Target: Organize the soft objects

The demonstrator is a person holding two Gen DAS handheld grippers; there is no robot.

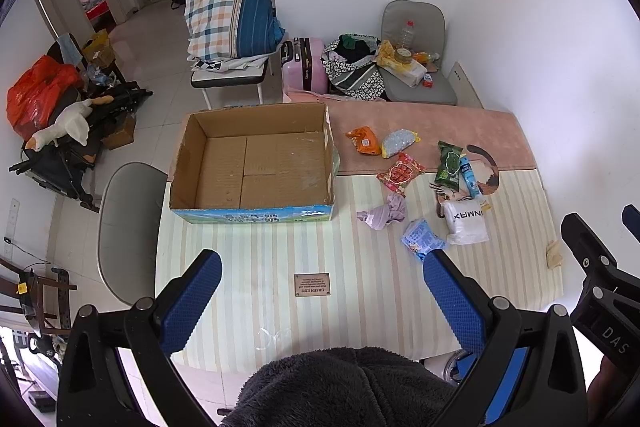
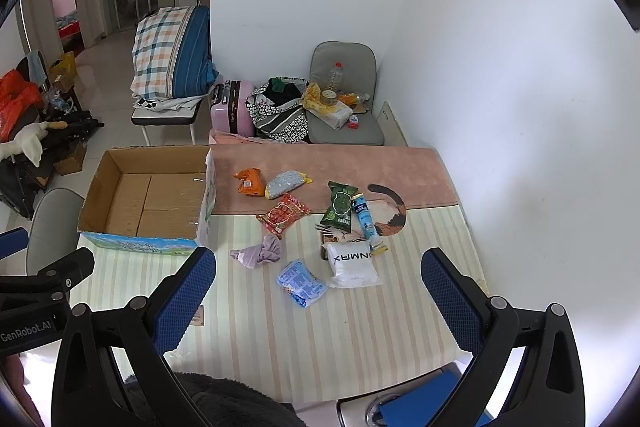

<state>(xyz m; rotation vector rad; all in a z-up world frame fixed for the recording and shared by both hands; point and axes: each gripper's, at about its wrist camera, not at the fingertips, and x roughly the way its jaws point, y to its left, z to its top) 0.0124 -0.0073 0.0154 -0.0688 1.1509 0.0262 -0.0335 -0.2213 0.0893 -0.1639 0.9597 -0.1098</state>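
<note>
An open, empty cardboard box [image 1: 256, 163] [image 2: 148, 199] stands on the table's left. To its right lie soft packets: a lilac cloth [image 1: 384, 213] [image 2: 260, 253], a blue tissue pack [image 1: 422, 239] [image 2: 302, 283], a white pouch [image 1: 466, 221] [image 2: 354, 265], a red snack bag [image 1: 400, 173] [image 2: 282, 213], a green packet [image 1: 449, 167] [image 2: 340, 207], a blue tube [image 1: 469, 175] [image 2: 366, 219], an orange bag [image 1: 364, 141] [image 2: 250, 181] and a grey mesh pouch [image 1: 398, 143] [image 2: 284, 183]. My left gripper [image 1: 322, 267] and right gripper [image 2: 318, 267] are open and empty above the table's near part.
The table [image 1: 280, 259] has a striped cloth and a pink mat [image 2: 340, 163] at the back. A white wall runs along the right. Grey chairs stand at the left [image 1: 128, 227] and behind [image 1: 416, 67]. A dark fleece sleeve [image 1: 344, 387] is at the near edge.
</note>
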